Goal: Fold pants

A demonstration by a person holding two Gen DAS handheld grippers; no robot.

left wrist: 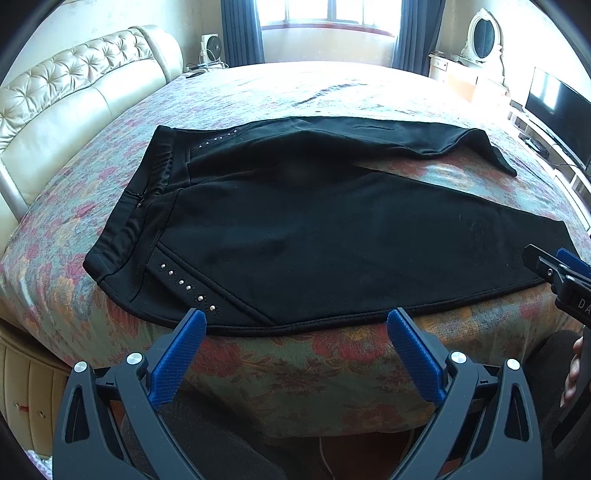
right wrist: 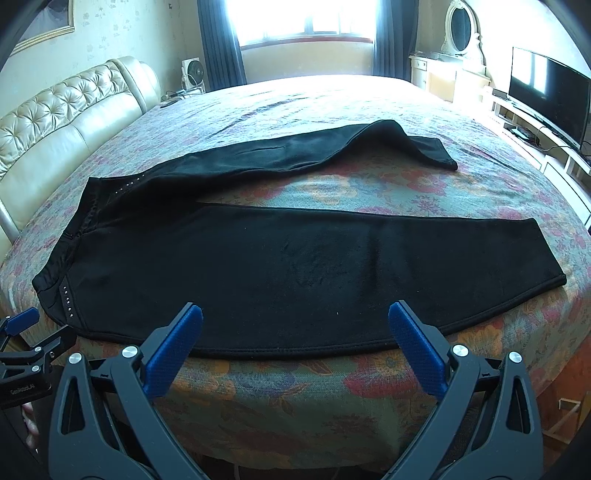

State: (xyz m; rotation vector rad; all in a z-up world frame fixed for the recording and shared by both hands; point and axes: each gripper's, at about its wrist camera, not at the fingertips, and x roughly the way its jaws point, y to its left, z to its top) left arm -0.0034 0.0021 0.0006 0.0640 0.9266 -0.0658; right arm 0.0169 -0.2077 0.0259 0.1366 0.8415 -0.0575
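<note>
- One pair of black pants [left wrist: 314, 229] lies flat on the flowery bed cover [left wrist: 295, 369], near the front edge of the bed.
- The pants run long ways from 9 o'clock to 3 o'clock. The waistband [left wrist: 129, 221] is at the 9 o'clock end and the leg ends point to 3 o'clock.
- There are two legs, spread apart like a V. The near leg [right wrist: 332, 273] lies flat. The far leg [right wrist: 314, 151] has a bump in it near its end.
- Two rows of shiny studs [left wrist: 188, 286] show by the waist, one near and one far.
- The left gripper [left wrist: 295, 323] is wide apart and holds nothing. Its tips sit just at the near edge of the pants.
- The right gripper [right wrist: 295, 319] is also wide apart and holds nothing, just at the near leg's edge.
- Behind the bed stand one padded headboard [right wrist: 66, 118] at 10 o'clock, one window [right wrist: 306, 18] at 12 o'clock, and one TV [right wrist: 546, 92] at 2 o'clock.
</note>
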